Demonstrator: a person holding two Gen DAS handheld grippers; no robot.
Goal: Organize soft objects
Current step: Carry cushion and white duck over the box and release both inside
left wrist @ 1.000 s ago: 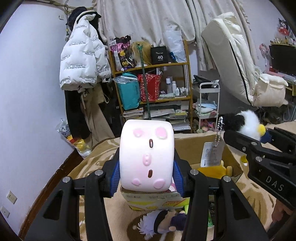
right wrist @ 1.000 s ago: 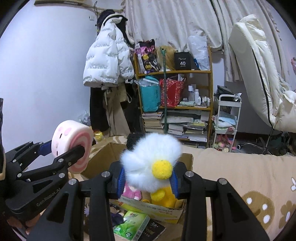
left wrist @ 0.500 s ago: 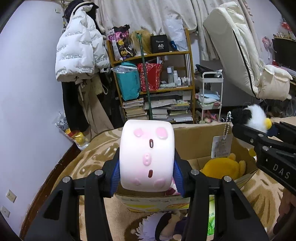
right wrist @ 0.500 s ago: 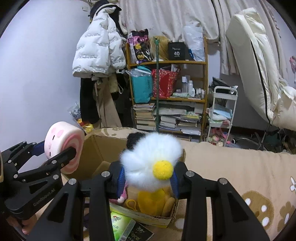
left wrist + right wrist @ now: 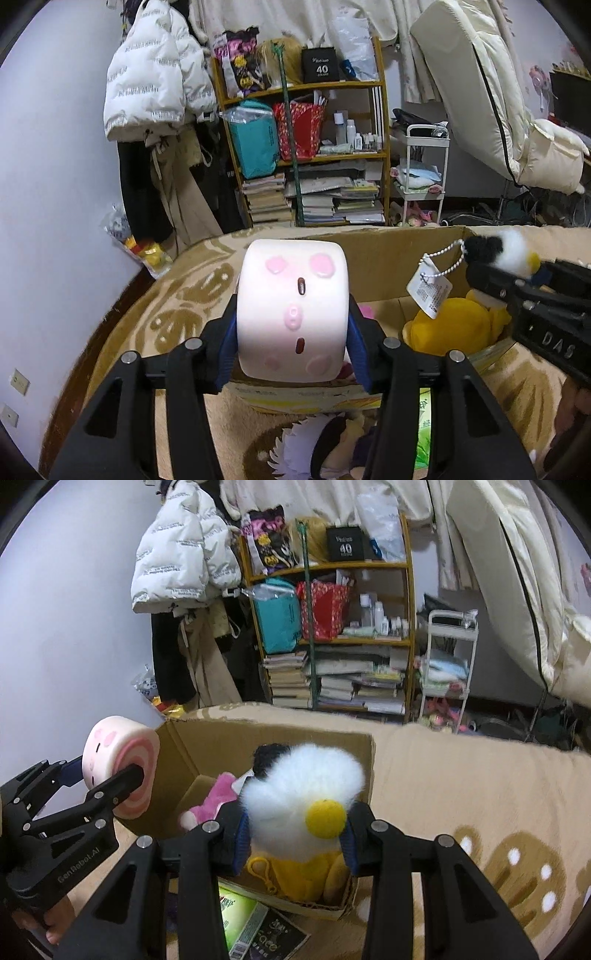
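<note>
Left gripper (image 5: 291, 354) clamps a pink roll cushion (image 5: 292, 310) above the box's (image 5: 391, 258) near edge; right gripper (image 5: 293, 843) clamps a white fluffy plush (image 5: 310, 794) over the box, above a yellow toy (image 5: 295, 875) inside

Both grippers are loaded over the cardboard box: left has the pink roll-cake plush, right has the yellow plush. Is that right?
Not quite. The right gripper is shut on the fluffy white plush with a yellow beak, as the right wrist view shows. The yellow plush already lies in the cardboard box. The rest holds: the left gripper clamps the pink roll-cake plush.
</note>
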